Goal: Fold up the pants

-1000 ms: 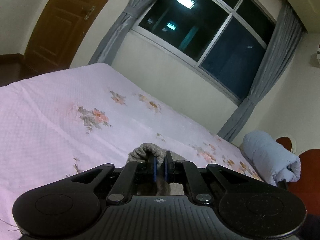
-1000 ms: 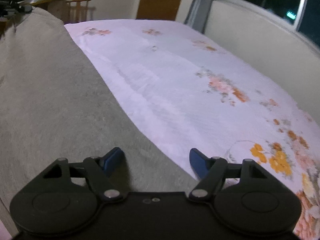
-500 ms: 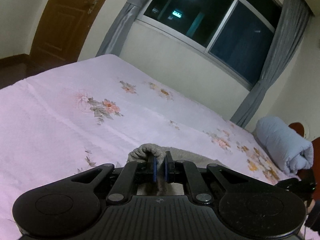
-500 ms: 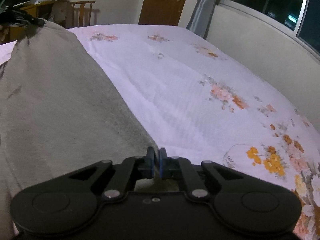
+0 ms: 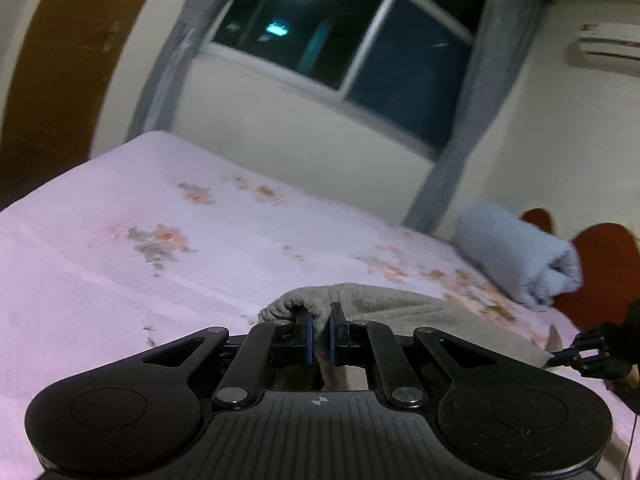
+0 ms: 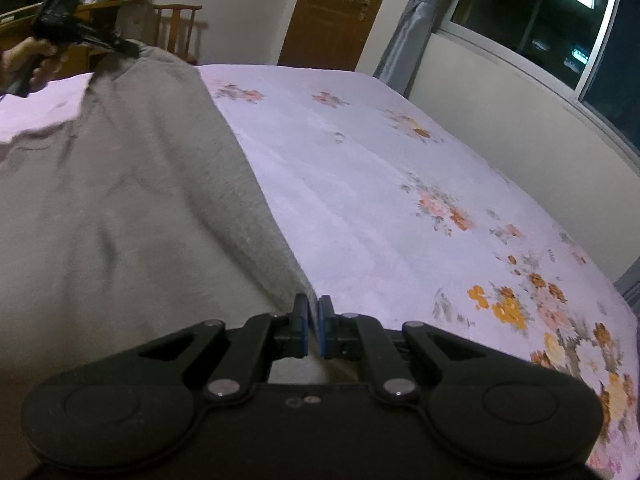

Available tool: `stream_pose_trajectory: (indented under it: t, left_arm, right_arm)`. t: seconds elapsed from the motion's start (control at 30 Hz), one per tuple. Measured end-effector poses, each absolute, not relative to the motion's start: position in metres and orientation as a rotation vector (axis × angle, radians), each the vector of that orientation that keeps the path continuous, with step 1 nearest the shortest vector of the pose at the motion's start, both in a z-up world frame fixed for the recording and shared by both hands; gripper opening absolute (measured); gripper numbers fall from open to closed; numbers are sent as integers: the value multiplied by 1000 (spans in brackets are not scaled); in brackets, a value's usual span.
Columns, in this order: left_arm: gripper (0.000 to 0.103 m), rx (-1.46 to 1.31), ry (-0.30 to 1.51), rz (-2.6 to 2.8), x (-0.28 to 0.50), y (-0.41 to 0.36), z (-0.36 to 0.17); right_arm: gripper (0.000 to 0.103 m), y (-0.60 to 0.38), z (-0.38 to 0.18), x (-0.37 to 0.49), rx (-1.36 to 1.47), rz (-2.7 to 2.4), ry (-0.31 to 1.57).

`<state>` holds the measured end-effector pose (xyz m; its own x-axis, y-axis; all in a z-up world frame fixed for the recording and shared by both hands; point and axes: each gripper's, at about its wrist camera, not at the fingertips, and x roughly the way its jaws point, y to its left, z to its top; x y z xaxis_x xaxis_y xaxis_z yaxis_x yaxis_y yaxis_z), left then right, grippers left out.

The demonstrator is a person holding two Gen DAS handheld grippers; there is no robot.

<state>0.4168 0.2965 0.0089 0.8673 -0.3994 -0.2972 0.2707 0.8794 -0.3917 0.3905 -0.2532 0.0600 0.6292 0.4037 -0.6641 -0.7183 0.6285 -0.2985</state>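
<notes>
The black left gripper (image 5: 319, 338) and black right gripper (image 6: 313, 326), each clamped tight on an edge of the grey knit pants (image 6: 120, 208), hold the garment spread between them above the pink floral-print bedsheet (image 6: 360, 184); beyond lie a rolled pale-blue blanket (image 5: 516, 256) and dark window (image 5: 360, 36).

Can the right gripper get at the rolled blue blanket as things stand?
Probably not yet. The right gripper is shut on an edge of the grey pants, and the left gripper holds another edge. The blanket lies apart at the bed's far end; nothing blocks it, but the pants would drag along.
</notes>
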Motion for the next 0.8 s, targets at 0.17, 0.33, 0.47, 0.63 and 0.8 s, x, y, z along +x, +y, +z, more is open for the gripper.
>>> stream_pose_trajectory:
  t: [0.17, 0.33, 0.47, 0.63, 0.8]
  left_arm:
    - [16, -360, 390, -402, 381, 318, -14]
    - [77, -576, 467, -135, 304, 361, -45]
    - [77, -705, 528, -154, 265, 349, -43]
    - [77, -719, 609, -139, 279, 305, -25]
    - [77, -705, 695, -16, 285, 282, -34]
  right_arm:
    - [0, -246, 63, 316, -593, 705, 567]
    - [0, -231, 36, 242, -591, 770, 606]
    - [0, -232, 9, 235, -523, 757, 666]
    - [0, -234, -1, 236, -464, 744, 684]
    - [0, -239, 4, 221, -431, 720, 644]
